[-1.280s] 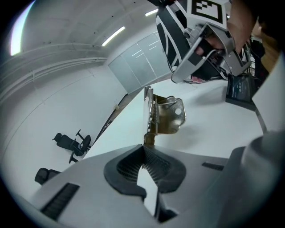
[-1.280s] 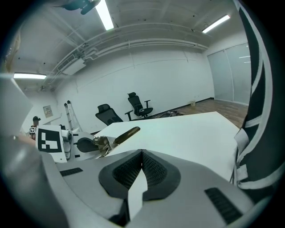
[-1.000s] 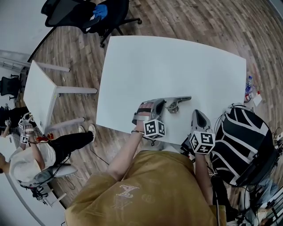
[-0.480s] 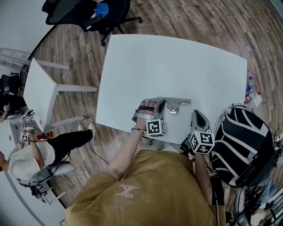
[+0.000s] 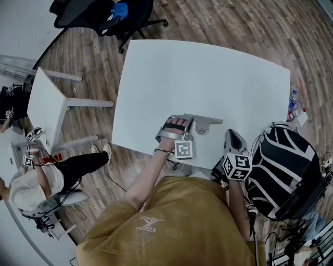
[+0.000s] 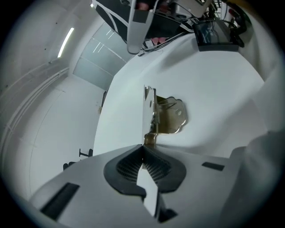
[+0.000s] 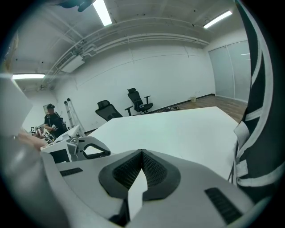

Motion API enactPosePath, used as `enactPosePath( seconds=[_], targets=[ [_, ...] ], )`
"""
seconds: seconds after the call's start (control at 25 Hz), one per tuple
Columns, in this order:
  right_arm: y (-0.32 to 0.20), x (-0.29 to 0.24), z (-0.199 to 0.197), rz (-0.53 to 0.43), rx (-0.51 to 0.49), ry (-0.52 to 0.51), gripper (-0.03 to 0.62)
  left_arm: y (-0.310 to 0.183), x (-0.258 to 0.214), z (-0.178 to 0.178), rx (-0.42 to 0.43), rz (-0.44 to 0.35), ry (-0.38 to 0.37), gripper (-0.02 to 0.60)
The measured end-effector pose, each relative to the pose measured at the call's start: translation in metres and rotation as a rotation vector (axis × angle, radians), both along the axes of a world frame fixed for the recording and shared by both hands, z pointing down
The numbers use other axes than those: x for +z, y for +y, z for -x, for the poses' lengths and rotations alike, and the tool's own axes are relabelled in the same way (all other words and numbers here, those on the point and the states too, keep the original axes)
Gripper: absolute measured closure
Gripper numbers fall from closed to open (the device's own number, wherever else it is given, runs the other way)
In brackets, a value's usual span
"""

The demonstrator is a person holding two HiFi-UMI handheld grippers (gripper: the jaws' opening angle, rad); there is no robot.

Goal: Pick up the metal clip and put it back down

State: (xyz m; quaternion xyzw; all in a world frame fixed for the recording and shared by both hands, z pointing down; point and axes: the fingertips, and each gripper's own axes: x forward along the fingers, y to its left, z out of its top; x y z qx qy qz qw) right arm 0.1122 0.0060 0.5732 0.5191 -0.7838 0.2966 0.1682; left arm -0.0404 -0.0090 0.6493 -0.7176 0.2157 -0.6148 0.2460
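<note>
The metal clip (image 5: 204,123) is a wide silver bulldog clip with a long blade and a rounded handle. My left gripper (image 5: 186,120) is shut on the clip's near end, low over the white table (image 5: 208,72) near its front edge. In the left gripper view the clip (image 6: 168,115) juts straight out past the shut pads (image 6: 144,149), with its shadow close beneath it. I cannot tell whether it touches the table. My right gripper (image 5: 232,136) rests at the table's front edge to the right, shut with nothing in it (image 7: 141,153).
A black-and-white striped bag (image 5: 286,166) stands right of the table. A small white side table (image 5: 47,106) and a seated person (image 5: 36,182) are at the left. A black office chair (image 5: 104,15) is beyond the far corner.
My left gripper has rolled and sunk toward the table with the clip still in it. The right gripper has not moved.
</note>
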Motion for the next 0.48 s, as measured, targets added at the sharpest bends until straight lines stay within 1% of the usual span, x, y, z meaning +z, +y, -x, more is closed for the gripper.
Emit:
enactPosePath(
  seconds=[0.08,0.2,0.36,0.4,0.48],
  targets=[
    [0.0002,0.0005,0.0011,0.002,-0.006,-0.001,0.586,-0.0006,0.0004,0.0003,0.0,-0.005,-0.006,0.574],
    [0.0015,0.0009,0.0005,0.007,-0.011,0.003,0.586,-0.0035,-0.0022,-0.0015,0.003,-0.042,-0.005,0.574],
    [0.0004,-0.0026,0.0002,0.001,-0.003,0.006,0.586,0.002,-0.0009,-0.0006,0.012,-0.053,0.012,0.571],
    [0.0003,-0.0031,0.0003,-0.001,-0.002,0.005,0.586,0.0028,-0.0003,-0.0001,0.01,-0.053,0.018,0.571],
    [0.0006,-0.0031,-0.0003,0.0,0.0,0.007,0.586,0.0064,0.002,-0.0007,-0.002,-0.021,0.037,0.571]
  ],
)
